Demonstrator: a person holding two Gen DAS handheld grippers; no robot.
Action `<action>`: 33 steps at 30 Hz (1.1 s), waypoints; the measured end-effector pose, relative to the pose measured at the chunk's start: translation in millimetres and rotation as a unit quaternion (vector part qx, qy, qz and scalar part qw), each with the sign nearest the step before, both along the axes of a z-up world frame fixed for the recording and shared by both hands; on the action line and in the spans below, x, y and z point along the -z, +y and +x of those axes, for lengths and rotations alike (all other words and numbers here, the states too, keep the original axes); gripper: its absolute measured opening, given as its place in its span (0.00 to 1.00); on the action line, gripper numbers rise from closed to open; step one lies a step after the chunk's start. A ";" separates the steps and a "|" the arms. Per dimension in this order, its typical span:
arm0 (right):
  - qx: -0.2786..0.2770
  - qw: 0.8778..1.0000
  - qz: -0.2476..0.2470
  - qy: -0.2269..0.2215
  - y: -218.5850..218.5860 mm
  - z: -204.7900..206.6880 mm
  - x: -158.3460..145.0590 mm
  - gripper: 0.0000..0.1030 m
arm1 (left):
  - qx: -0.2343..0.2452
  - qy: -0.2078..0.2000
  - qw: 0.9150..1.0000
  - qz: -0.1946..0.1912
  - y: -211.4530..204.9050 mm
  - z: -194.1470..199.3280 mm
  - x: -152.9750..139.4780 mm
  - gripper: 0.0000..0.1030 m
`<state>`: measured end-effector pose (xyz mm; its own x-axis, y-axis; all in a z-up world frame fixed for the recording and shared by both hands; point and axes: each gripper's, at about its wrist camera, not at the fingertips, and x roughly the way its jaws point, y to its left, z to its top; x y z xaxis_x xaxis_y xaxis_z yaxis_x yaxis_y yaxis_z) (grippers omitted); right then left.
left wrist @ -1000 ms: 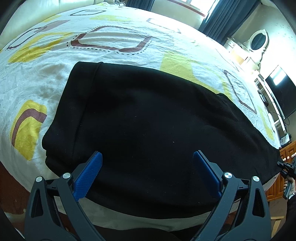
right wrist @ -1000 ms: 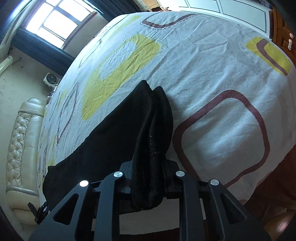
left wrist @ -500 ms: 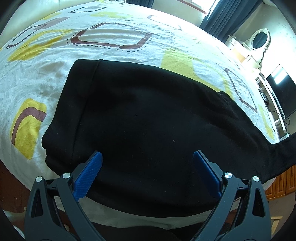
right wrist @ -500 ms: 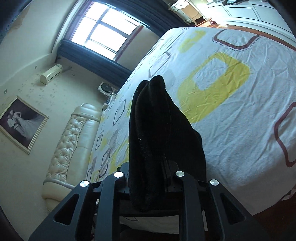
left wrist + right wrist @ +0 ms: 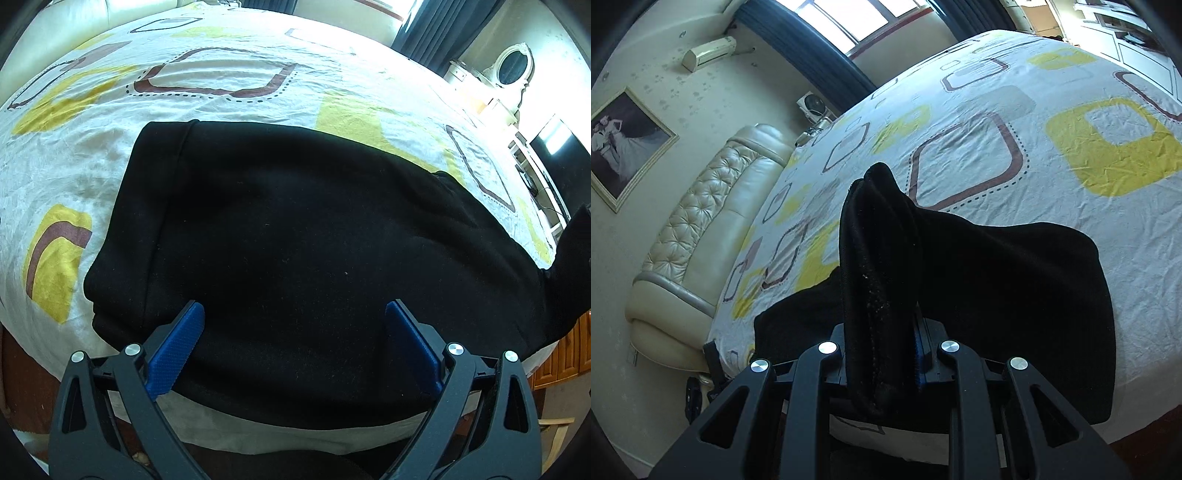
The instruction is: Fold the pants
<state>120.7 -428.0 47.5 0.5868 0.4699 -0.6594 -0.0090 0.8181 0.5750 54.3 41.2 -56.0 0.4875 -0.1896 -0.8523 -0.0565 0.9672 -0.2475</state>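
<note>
Right wrist: jaws clamped on pants (image 5: 882, 280); left gripper (image 5: 295, 325) jaws agape above them

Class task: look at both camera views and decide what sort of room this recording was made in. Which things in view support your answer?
Almost certainly a home bedroom. A wide bed with a patterned sheet fills both views, a padded cream headboard stands at its end, and a framed portrait hangs on the wall.
</note>
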 end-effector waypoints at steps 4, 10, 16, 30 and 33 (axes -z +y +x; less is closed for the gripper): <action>-0.021 0.998 -0.047 0.023 42.0 5.9 26.2 0.20 | 0.004 -0.002 1.000 0.000 0.8 -0.6 0.1 0.95; -0.014 0.993 -0.108 0.045 78.9 11.0 58.5 0.20 | 0.004 -0.003 1.000 0.001 -0.2 -1.0 -0.4 0.95; -0.012 0.989 -0.135 0.062 99.9 9.7 81.1 0.28 | 0.007 -0.004 1.000 0.005 -1.3 -1.2 -0.2 0.95; -0.108 0.992 -0.036 0.045 146.0 -15.8 71.1 0.72 | 0.012 -0.007 1.000 0.010 -2.6 -1.3 0.1 0.95; -0.123 0.992 -0.006 0.030 130.2 -22.0 55.1 0.72 | 0.015 -0.008 1.000 0.011 -3.0 -2.1 0.2 0.95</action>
<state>98.7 -297.8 -7.6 0.4138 0.5866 -0.6962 -0.1753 0.8018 0.5713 52.2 38.3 -56.2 0.4962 -0.1855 -0.8481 -0.0238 0.9736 -0.2269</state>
